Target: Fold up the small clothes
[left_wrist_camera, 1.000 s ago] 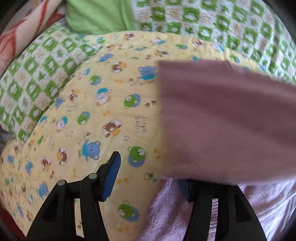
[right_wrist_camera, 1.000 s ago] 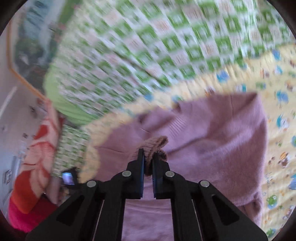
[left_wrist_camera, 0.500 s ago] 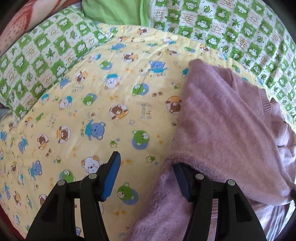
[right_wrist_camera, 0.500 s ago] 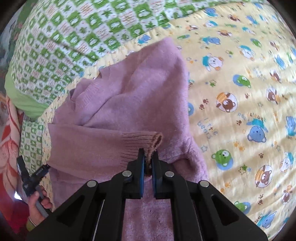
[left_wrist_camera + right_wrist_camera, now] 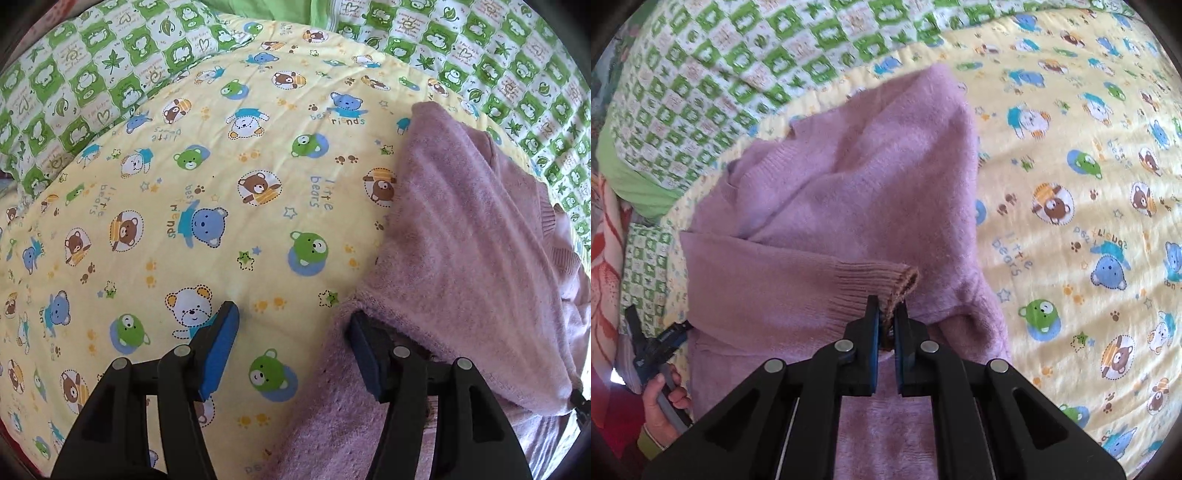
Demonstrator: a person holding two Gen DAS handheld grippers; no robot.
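Two grippers over one bed. The right gripper (image 5: 886, 314) has its jaws pinched tight on the ribbed cuff (image 5: 882, 284) of a purple sweater (image 5: 849, 192), the cuff's open end poking out just past the fingertips. The sleeve runs away to the left of those jaws; the sweater's body spreads ahead of them. The left gripper (image 5: 291, 332) has just been opening and stands about halfway apart, gripping nothing: its right-hand jaw is tucked under the sweater's folded edge, its left-hand jaw bare over the yellow blanket (image 5: 184, 221). Ahead of those jaws the print reads "little bears" and "best friends". Beyond lies a green checked quilt (image 5: 92, 81).
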